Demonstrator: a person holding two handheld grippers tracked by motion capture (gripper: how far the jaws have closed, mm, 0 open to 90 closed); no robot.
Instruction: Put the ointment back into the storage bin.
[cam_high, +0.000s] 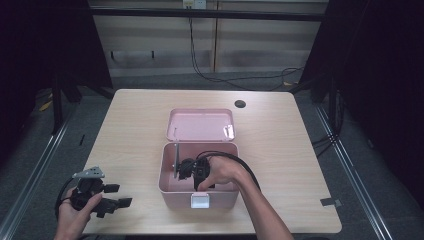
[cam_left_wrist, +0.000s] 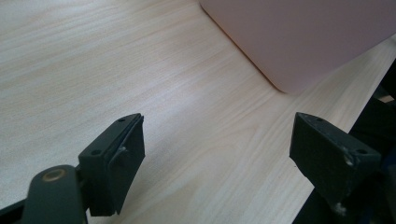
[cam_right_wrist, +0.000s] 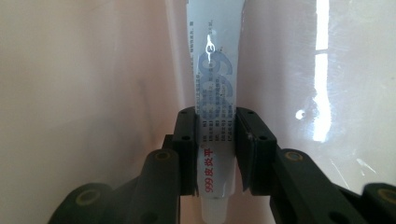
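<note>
So your biggest thing here is the pink box (cam_high: 199, 192), sitting open in the middle of the wooden table (cam_high: 130, 135) with its lid (cam_high: 201, 125) flipped back flat behind it. Your right gripper (cam_right_wrist: 215, 154) is down inside it, and the walls are close on every side. If you swing your wrist on the way up, I'd bet you knock a wall and shove the whole box, since nothing is holding it down.

Your left gripper (cam_high: 112, 196) is parked near the table's front left corner, well apart from the box, jaws spread wide with nothing between them. So it's no help bracing anything right now.

Next down: the ointment tube (cam_right_wrist: 215, 88). The right gripper's jaws are clamped on it low, near the cap end, and the long flat tail sticks out ahead against the box's inner surface. That's a soft, slick thing held by a short stretch. Squeeze harder and you'll probably crush it or push paste toward the cap; ease off and it could slide out. The free tail might also catch on the rim and twist the tube in the pads.
</note>
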